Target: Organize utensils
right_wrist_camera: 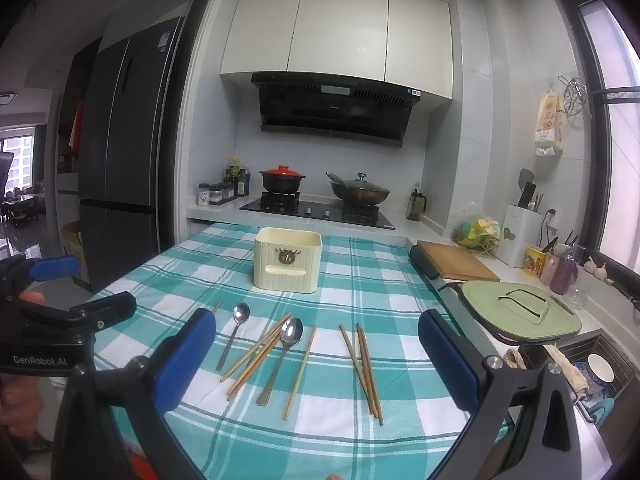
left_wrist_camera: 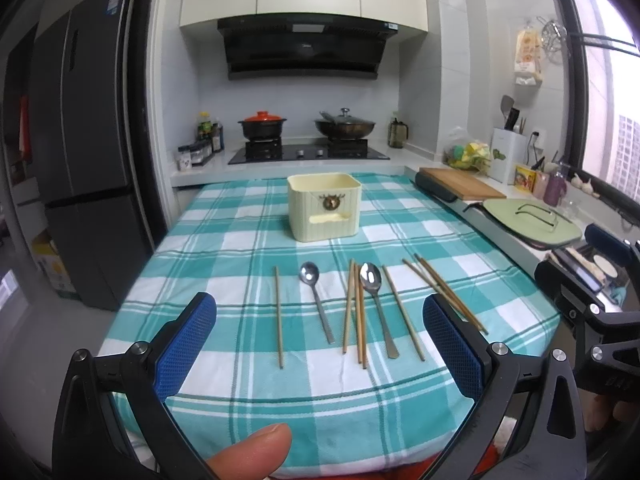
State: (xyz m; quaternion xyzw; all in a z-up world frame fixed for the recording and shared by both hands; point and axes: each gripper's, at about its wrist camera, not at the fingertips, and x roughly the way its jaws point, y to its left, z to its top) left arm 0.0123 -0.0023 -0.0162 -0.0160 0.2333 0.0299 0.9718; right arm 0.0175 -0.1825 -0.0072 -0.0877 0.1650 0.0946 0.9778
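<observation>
On the teal checked tablecloth lie two metal spoons and several wooden chopsticks. The left spoon lies beside a single chopstick. A chopstick bundle and the right spoon lie mid-table; crossed chopsticks lie to the right. Behind them stands a cream utensil box, its top open. My left gripper and right gripper hover open near the table's front edge, holding nothing.
A counter on the right carries a wooden cutting board, a green lidded pan and a sink. Behind the table is a stove with pots. A dark fridge stands left. A thumb shows below.
</observation>
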